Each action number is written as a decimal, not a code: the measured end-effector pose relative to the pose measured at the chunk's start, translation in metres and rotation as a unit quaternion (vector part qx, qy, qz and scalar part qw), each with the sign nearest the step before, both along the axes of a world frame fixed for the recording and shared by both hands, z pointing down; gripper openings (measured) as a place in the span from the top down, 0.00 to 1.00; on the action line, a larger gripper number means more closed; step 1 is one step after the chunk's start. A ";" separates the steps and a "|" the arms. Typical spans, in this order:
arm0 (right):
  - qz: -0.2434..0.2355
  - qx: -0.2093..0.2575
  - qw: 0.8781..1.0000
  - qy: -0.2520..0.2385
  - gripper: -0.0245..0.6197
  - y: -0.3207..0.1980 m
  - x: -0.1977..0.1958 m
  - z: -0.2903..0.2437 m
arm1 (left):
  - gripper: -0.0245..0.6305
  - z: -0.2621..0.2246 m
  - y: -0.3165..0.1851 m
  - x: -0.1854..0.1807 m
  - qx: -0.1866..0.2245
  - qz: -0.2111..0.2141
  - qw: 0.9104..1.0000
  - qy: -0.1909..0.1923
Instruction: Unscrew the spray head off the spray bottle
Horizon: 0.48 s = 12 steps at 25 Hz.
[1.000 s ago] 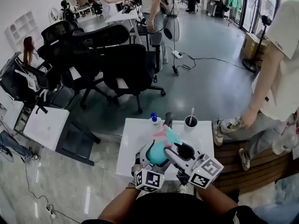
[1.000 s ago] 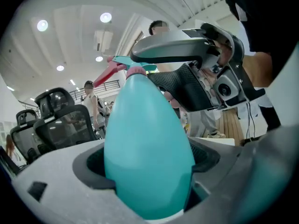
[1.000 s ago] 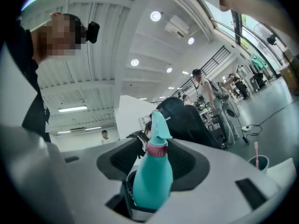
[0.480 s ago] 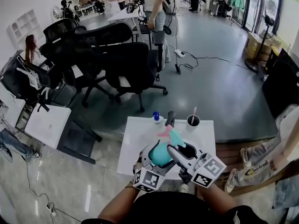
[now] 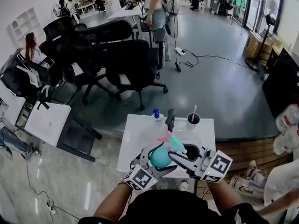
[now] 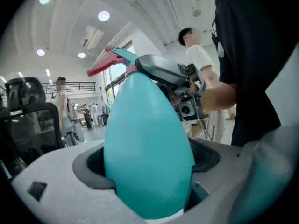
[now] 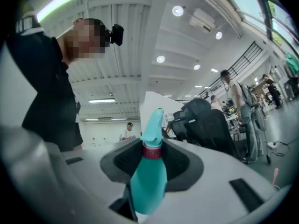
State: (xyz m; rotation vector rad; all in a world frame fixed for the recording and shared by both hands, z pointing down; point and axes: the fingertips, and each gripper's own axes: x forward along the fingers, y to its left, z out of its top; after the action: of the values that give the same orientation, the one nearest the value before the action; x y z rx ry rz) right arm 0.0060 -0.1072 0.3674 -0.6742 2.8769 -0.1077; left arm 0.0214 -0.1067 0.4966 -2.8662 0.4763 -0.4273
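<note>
Two grips are seen: the bottle (image 6: 147, 139) body is pinched by the left gripper (image 6: 149, 161), the head (image 7: 153, 122) at its collar by the right gripper (image 7: 153, 160), jaws just closed.

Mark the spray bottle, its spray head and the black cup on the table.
spray bottle (image 6: 149, 153), left gripper view, middle of teal body.
spray head (image 7: 152, 127), right gripper view, teal part above red collar.
black cup (image 5: 192, 124), head view, front wall.

Left gripper (image 5: 156, 158) clamped; right gripper (image 5: 174, 150) jaws just closed, both loaded.
</note>
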 end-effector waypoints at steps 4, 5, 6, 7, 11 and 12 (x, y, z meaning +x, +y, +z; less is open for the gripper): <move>-0.078 0.039 0.996 0.013 0.75 0.021 -0.005 -0.006 | 0.24 -0.006 0.021 0.003 -0.011 0.065 0.998 0.011; -0.103 0.039 0.994 0.016 0.75 0.027 -0.007 -0.007 | 0.24 -0.008 0.027 0.004 -0.012 0.083 0.996 0.013; -0.129 0.034 0.991 0.019 0.75 0.034 -0.009 -0.009 | 0.24 -0.010 0.033 0.006 -0.015 0.100 0.995 0.016; -0.151 0.032 0.988 0.021 0.75 0.039 -0.011 -0.011 | 0.24 -0.011 0.038 0.007 -0.020 0.112 0.993 0.020; -0.139 0.052 0.989 0.021 0.75 0.033 -0.007 -0.006 | 0.24 -0.013 0.032 0.008 -0.020 0.094 0.995 0.025; -0.115 0.056 0.992 0.020 0.75 0.027 -0.006 -0.004 | 0.24 -0.012 0.025 0.007 -0.019 0.076 0.997 0.023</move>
State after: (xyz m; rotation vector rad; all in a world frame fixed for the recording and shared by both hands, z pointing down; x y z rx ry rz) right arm -0.0002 -0.0805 0.3638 -0.3272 2.9628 0.0362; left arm 0.0282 -0.0815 0.4849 -2.9283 0.2568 -0.3484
